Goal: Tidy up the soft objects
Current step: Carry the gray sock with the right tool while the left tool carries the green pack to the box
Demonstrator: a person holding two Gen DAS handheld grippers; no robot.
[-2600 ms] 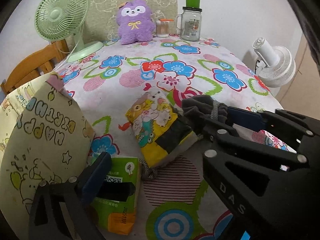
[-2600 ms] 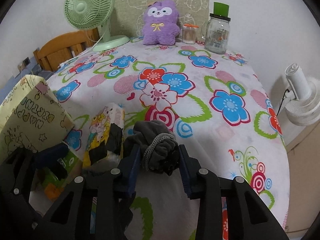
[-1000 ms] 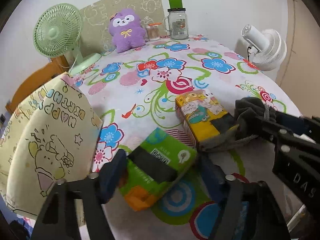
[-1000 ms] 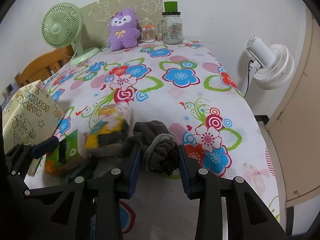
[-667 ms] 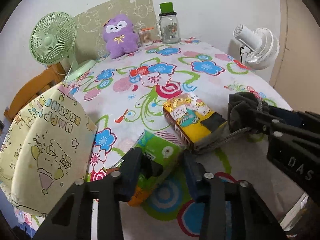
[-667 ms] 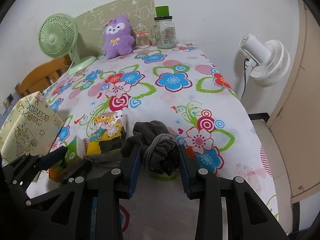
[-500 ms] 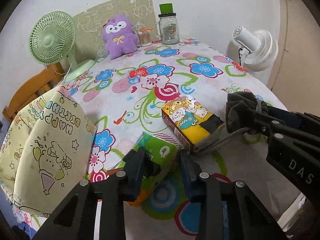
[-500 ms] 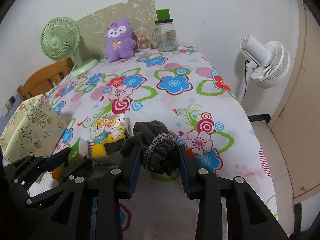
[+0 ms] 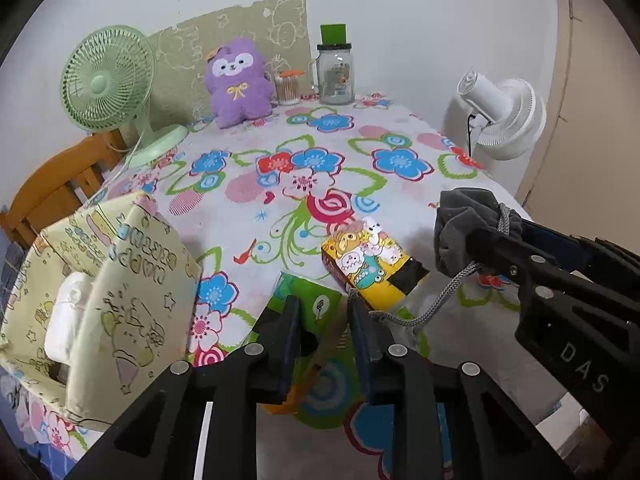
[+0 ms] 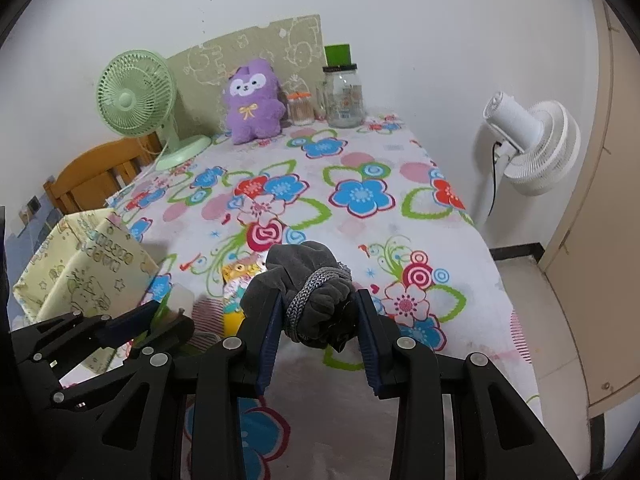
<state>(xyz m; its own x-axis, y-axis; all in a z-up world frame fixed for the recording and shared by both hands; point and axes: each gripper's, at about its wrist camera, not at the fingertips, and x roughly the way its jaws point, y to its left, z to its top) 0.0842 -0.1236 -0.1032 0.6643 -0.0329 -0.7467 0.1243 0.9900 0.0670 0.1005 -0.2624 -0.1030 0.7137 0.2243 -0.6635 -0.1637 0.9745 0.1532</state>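
**A:** How far along are you?

**B:** Early to middling, I'd judge. Your right gripper (image 10: 316,312) is clamped on the gathered mouth of the grey drawstring pouch (image 10: 310,280), cord and all, and holds it clear of the flowered tablecloth (image 10: 360,192). Your left gripper (image 9: 322,334) has its jaws closing on the green tissue pack (image 9: 310,306) at the near edge of the table; the pack sits between the pads, pinched and bent.

**A:** And the rest?

**B:** The yellow cartoon tissue pack (image 9: 370,264) lies just right of the green one, beside the pouch, its near end dark. Whether it is partly inside the pouch, you cannot tell from here. The pouch cord (image 9: 436,304) trails down toward it.

**A:** What is already put away?

**B:** The yellow "Happy Birthday" gift bag (image 9: 104,292) stands open at the near left, with something white (image 9: 66,316) inside. The purple plush (image 9: 238,82) sits at the far end beside the jar (image 9: 336,74), well apart from your grippers.

**A:** So what's left?

**B:** Probably both packs need a home, the bag or the pouch. Perhaps the plush too.
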